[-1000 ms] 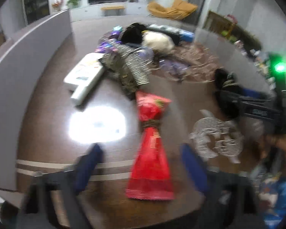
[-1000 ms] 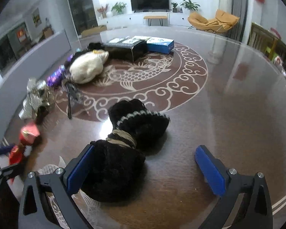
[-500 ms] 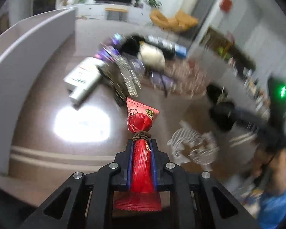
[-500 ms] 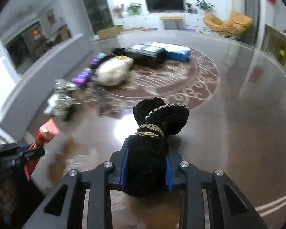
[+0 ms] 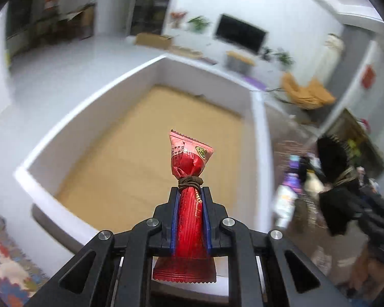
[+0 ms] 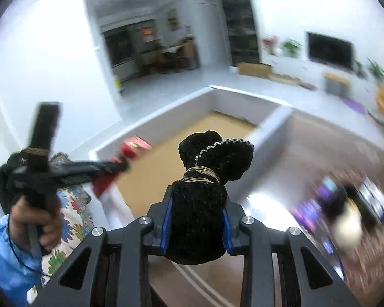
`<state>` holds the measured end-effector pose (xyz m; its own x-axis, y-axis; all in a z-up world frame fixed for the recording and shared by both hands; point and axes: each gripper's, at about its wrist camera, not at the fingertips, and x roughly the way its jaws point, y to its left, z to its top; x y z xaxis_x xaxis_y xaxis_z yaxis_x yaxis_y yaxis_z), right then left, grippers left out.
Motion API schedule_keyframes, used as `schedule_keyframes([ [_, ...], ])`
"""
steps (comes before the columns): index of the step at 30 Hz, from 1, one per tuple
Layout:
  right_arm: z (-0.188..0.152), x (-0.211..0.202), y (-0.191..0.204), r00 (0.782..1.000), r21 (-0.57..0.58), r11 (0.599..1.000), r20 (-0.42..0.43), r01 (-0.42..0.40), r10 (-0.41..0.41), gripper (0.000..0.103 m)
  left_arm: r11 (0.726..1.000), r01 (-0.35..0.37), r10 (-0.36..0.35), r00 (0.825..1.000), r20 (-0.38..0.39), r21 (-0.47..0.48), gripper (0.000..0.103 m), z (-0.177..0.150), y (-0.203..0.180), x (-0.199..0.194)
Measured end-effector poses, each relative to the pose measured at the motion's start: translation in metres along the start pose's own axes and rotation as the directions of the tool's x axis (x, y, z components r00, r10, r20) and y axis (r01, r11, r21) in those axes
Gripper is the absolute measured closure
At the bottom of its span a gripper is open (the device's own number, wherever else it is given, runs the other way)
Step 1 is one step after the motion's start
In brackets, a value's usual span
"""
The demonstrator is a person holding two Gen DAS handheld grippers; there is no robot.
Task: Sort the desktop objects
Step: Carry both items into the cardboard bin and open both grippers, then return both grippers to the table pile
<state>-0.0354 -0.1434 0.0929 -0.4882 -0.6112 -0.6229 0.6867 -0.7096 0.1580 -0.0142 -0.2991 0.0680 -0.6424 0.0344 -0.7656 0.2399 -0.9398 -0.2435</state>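
Left tongs [image 5: 190, 220]: blue pads pinching a red snack packet [image 5: 190, 197] by its lower half. The packet stands upright between the pads, its neck bound by a brown elastic band [image 5: 190, 181] just above the pad tips, its crimped top flaring past them. Directly ahead of and below these tongs sits a white-walled box [image 5: 151, 70] with a bare cardboard-brown floor; the packet hangs over the near wall.

Right tongs [image 6: 196, 226]: blue pads pressed against a black fuzzy pouch [image 6: 198, 212], pinched around its body. A tan band [image 6: 201, 175] ties the pouch neck above the pads; the ruffled top, edged in pale beads, spreads beyond the tips. The same box lies ahead and slightly left of these tongs, its corner wall just behind the pouch top.

In the right wrist view, the left hand [image 6: 35, 217] grips the other tool's handle far left, blue sleeve visible, red packet blurred over the box's near corner.

To the right of both tongs: dark brown bench [image 6: 327, 148] with blurred clutter, not identifiable.
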Motion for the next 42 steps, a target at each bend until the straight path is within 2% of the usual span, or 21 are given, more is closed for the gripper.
schedule_keyframes([
  [3,0.021,0.046,0.037,0.998,-0.076,0.996,-0.047,-0.036,0.032,0.070,0.999,-0.052,0.051,0.997,-0.060,-0.012,0.088,0.004,0.027,0.026],
  [6,0.022,0.094,0.056,0.992,-0.122,0.992,-0.125,-0.025,0.010,0.070,0.997,-0.078,0.079,0.993,-0.093,0.010,0.087,0.003,0.036,0.039],
  [8,0.016,0.123,0.064,0.980,-0.147,0.989,-0.199,-0.013,-0.017,0.063,0.993,-0.112,0.115,0.988,-0.104,0.032,0.082,0.005,0.035,0.046],
  [9,0.013,0.129,0.065,0.976,-0.150,0.989,-0.218,-0.007,-0.026,0.049,0.991,-0.130,0.132,0.985,-0.108,0.031,0.069,0.006,0.035,0.050],
  [10,0.009,0.135,0.065,0.972,-0.148,0.989,-0.232,-0.003,-0.032,0.030,0.987,-0.160,0.162,0.981,-0.109,0.030,0.059,0.005,0.041,0.050],
  [11,0.006,0.137,0.063,0.973,-0.136,0.991,-0.231,-0.008,-0.024,0.025,0.983,-0.180,0.183,0.978,-0.100,0.033,0.045,0.005,0.040,0.049],
  [12,0.003,0.134,0.060,0.976,-0.119,0.993,-0.216,-0.011,-0.016,0.023,0.980,-0.193,0.196,0.978,-0.075,0.040,0.038,0.004,0.039,0.047],
  [14,-0.002,0.126,0.051,0.981,-0.105,0.994,-0.194,-0.006,-0.014,0.022,0.979,-0.201,0.203,0.979,-0.038,0.038,0.035,0.000,0.036,0.040],
  [17,-0.010,0.100,0.038,0.990,-0.109,0.994,-0.134,0.030,-0.045,0.019,0.987,-0.158,0.158,0.987,0.013,0.018,0.035,-0.009,0.029,0.021],
  [19,-0.021,0.073,0.028,0.994,-0.103,0.992,-0.081,0.069,-0.078,0.008,0.992,-0.124,0.123,0.991,0.050,0.010,0.035,-0.015,0.016,0.006],
  [22,-0.044,0.033,-0.005,0.987,-0.065,0.985,0.005,0.162,-0.162,0.001,0.998,-0.044,0.041,0.996,0.083,0.033,0.033,-0.026,-0.013,-0.012],
  [25,-0.065,-0.006,-0.030,0.959,-0.028,0.959,0.036,0.284,-0.283,0.001,0.994,0.027,-0.038,0.994,0.101,0.104,0.028,-0.040,-0.057,-0.021],
  [28,-0.094,-0.030,-0.071,0.899,0.015,0.899,-0.022,0.437,-0.437,0.001,0.978,0.094,-0.112,0.989,0.091,0.187,0.020,-0.058,-0.108,-0.026],
  [29,-0.103,-0.038,-0.087,0.881,0.035,0.880,-0.045,0.473,-0.472,0.001,0.971,0.111,-0.131,0.988,0.079,0.213,0.019,-0.064,-0.124,-0.022],
  [32,-0.127,-0.062,-0.124,0.842,0.111,0.835,-0.095,0.538,-0.530,0.001,0.951,0.148,-0.161,0.987,0.027,0.272,0.019,-0.088,-0.166,-0.008],
  [35,-0.148,-0.083,-0.154,0.821,0.188,0.800,-0.135,0.570,-0.554,0.001,0.943,0.166,-0.162,0.986,-0.037,0.289,0.019,-0.110,-0.197,0.014],
  [39,-0.166,-0.110,-0.168,0.801,0.221,0.770,-0.147,0.599,-0.581,0.001,0.941,0.150,-0.132,0.988,-0.079,0.303,0.019,-0.142,-0.215,0.037],
  [42,-0.173,-0.119,-0.166,0.787,0.224,0.754,-0.150,0.617,-0.599,0.001,0.943,0.131,-0.103,0.989,-0.107,0.306,0.019,-0.154,-0.218,0.054],
])
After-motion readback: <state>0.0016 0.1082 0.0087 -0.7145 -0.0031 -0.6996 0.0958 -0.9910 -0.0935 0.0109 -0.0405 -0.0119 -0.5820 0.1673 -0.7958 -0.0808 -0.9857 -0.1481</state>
